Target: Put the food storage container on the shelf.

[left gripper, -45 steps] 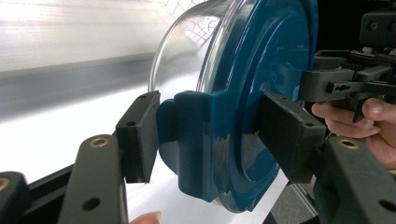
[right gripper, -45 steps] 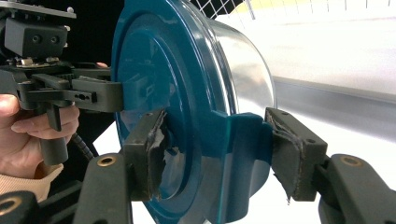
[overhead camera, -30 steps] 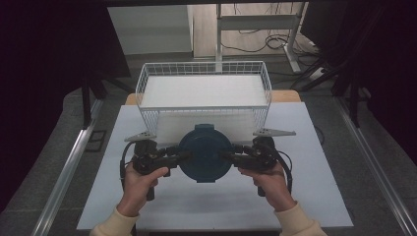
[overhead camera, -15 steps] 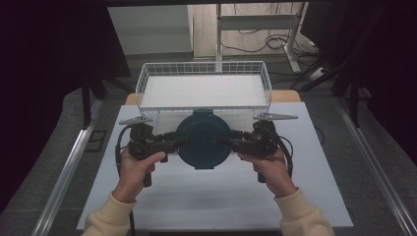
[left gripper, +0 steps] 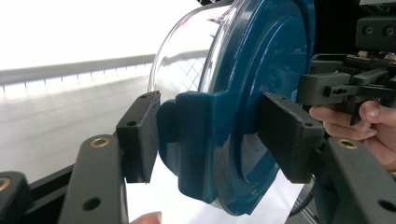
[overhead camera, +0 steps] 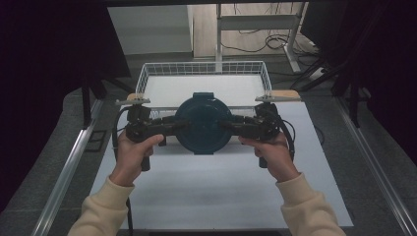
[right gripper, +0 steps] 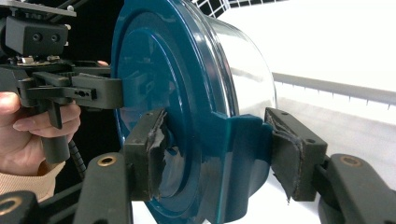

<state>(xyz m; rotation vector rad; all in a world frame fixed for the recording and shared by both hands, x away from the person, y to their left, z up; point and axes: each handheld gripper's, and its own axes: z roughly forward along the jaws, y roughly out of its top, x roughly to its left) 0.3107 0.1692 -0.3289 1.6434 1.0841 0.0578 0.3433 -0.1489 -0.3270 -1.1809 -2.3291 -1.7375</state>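
A round clear container with a dark teal lid (overhead camera: pixel 202 123) hangs in the air, lid facing up, between both grippers. My left gripper (overhead camera: pixel 179 124) is shut on the lid's left clip tab. My right gripper (overhead camera: pixel 225 124) is shut on the opposite tab. In the left gripper view the pads (left gripper: pixel 140 130) press a teal tab of the container (left gripper: pixel 261 70), with the right gripper (left gripper: pixel 341 88) beyond. In the right gripper view worn pads (right gripper: pixel 289 149) clamp the other tab of the container (right gripper: pixel 187 70), with the left gripper (right gripper: pixel 70 91) behind it.
A white wire basket (overhead camera: pixel 204 64) with a white floor stands at the far end of the table, just beyond the container. A white mat (overhead camera: pixel 221 196) covers the table under my hands. Metal rails (overhead camera: pixel 64 172) run along both sides.
Both hands have risen together with the container and carried it away from the person, toward the near edge of the wire basket. Both grips are unchanged.
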